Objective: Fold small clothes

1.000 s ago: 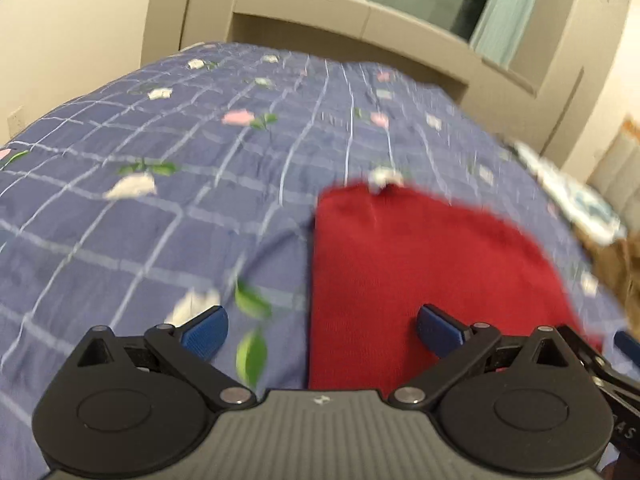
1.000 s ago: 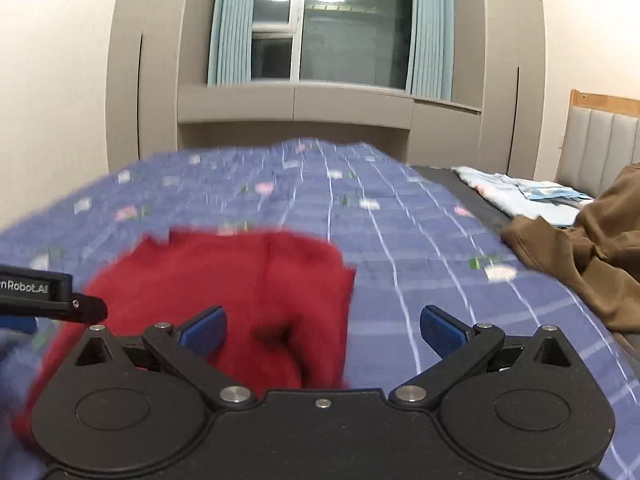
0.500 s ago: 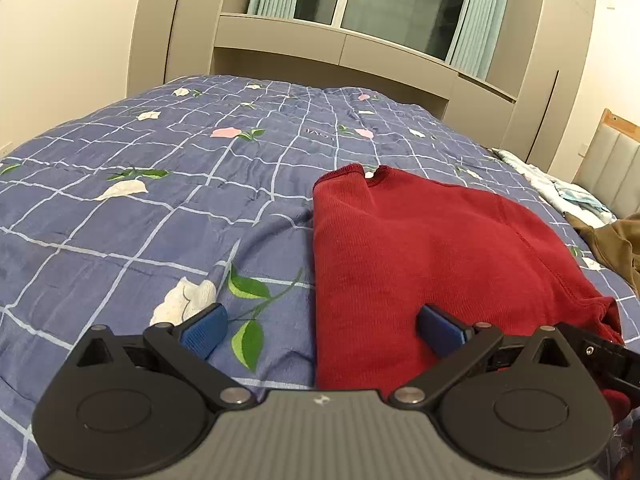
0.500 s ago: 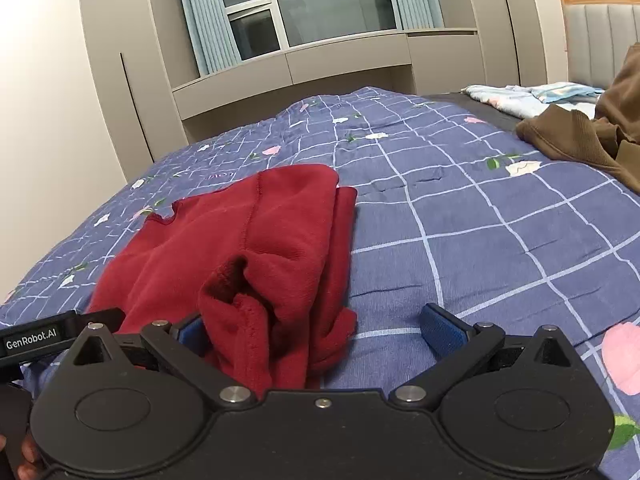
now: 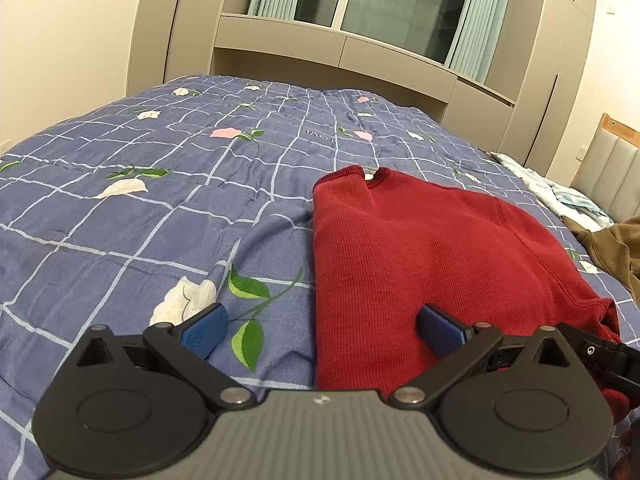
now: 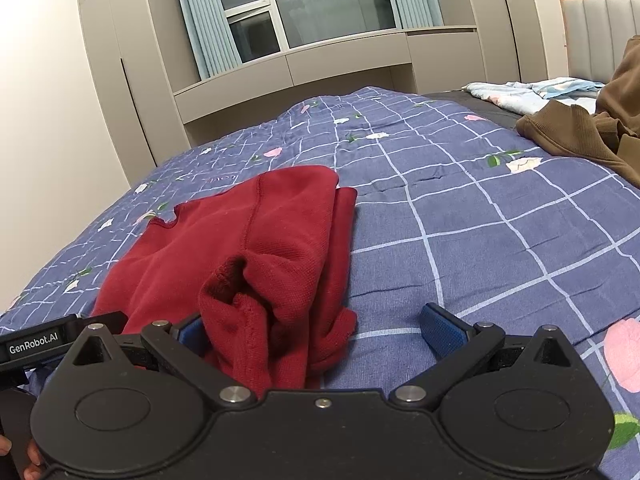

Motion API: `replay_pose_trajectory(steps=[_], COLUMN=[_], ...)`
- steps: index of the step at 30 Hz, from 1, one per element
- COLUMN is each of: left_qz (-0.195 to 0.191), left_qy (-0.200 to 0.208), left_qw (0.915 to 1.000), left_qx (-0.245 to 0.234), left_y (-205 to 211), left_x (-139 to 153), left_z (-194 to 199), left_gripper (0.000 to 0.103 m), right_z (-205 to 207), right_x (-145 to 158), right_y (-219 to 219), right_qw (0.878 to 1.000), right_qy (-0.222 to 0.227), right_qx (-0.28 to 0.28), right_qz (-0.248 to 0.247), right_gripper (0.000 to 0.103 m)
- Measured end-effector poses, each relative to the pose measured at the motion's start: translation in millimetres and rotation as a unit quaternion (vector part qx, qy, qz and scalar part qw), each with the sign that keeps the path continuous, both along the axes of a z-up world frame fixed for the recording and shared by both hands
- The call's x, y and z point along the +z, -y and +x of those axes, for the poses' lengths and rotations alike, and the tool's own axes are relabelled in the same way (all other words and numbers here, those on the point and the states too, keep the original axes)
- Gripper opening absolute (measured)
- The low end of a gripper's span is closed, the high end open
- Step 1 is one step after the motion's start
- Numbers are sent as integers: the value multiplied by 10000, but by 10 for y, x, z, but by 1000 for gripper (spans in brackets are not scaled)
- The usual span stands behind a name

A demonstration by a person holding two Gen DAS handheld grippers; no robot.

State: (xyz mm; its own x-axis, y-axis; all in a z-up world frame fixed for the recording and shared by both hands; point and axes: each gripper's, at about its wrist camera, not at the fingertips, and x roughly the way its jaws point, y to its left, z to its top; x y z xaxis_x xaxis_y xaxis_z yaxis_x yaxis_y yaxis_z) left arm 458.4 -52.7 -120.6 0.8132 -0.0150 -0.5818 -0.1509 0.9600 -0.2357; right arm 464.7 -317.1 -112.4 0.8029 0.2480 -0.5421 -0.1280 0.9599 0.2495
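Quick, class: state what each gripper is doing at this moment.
Left gripper: open, holding nothing; one finger over the red garment.
Right gripper: open, gripping nothing; bunched red cloth lies between its fingers.

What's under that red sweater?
The red sweater lies on a blue flowered quilt, which shows all around it. Anything between its folded layers is covered and can't be seen.

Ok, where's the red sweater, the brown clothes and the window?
red sweater [image 5: 420, 248], left wrist view, flat middle of its front.
brown clothes [image 6: 576, 132], right wrist view, its ribbed fold.
window [image 6: 332, 0], right wrist view, the big pane.
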Motion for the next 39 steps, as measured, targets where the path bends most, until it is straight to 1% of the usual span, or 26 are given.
replay_pose_trajectory(steps=[4, 6, 8, 10, 11, 13, 15, 16, 18, 21, 23, 26, 28, 32, 36, 39], left_qz=[-74, -113, -162, -421, -561, -602, -604, -696, -900, -953, -872, -565, -538, -668, -887, -851], left_qy=[24, -54, -269, -599, -802, -1096, -1283, -1338, -1394, -1362, -1361, -1355, -1303, -1295, -1415, -1468], left_qw=[10000, 9999, 9993, 9962, 9931, 9874, 9825, 9804, 9779, 9769, 9775, 9802, 9813, 9806, 9787, 9785], left_qx=[-11, -77, -219, -469, -639, -966, -1210, -1264, -1271, -1346, -1354, -1329, -1313, -1308, -1194, -1172], left_y=[-20, -45, -80, -170, -214, -262, -289, -311, -341, -291, -220, -117, -111, -156, -207, -191], left_x=[-1, 32, 103, 180, 205, 244, 267, 273, 278, 290, 275, 257, 255, 257, 279, 277], left_z=[-11, 2, 21, 55, 86, 150, 211, 243, 301, 343, 358, 349, 323, 344, 407, 435], left_gripper=[103, 102, 102, 102, 102, 102, 102, 103, 103, 103, 103, 103, 103, 103, 103, 103], right_z=[-5, 0, 2, 1, -4, -16, -26, -32, -46, -60, -76, -97, -111, -108, -101, -87], right_x=[0, 6, 5, 2, 1, -3, -3, 0, 16, 27, 32, 29, 27, 22, 21, 34], right_y=[17, 40, 86, 144, 167, 199, 204, 192, 154, 106, 101, 115, 116, 145, 149, 136], right_qw=[10000, 9998, 9992, 9977, 9968, 9947, 9919, 9908, 9903, 9890, 9889, 9880, 9879, 9872, 9874, 9877], right_qy=[-3, -22, -45, -71, -76, -83, -112, -127, -130, -138, -138, -121, -109, -107, -110, -148], right_qx=[13, 48, 118, 178, 203, 254, 401, 488, 610, 773, 769, 752, 747, 744, 742, 731], right_qz=[86, 166, 368, 646, 766, 991, 1204, 1259, 1245, 1253, 1264, 1342, 1355, 1405, 1390, 1372], right_gripper=[103, 103, 103, 103, 103, 103, 103, 103, 103, 103, 103, 103, 103, 103, 103, 103])
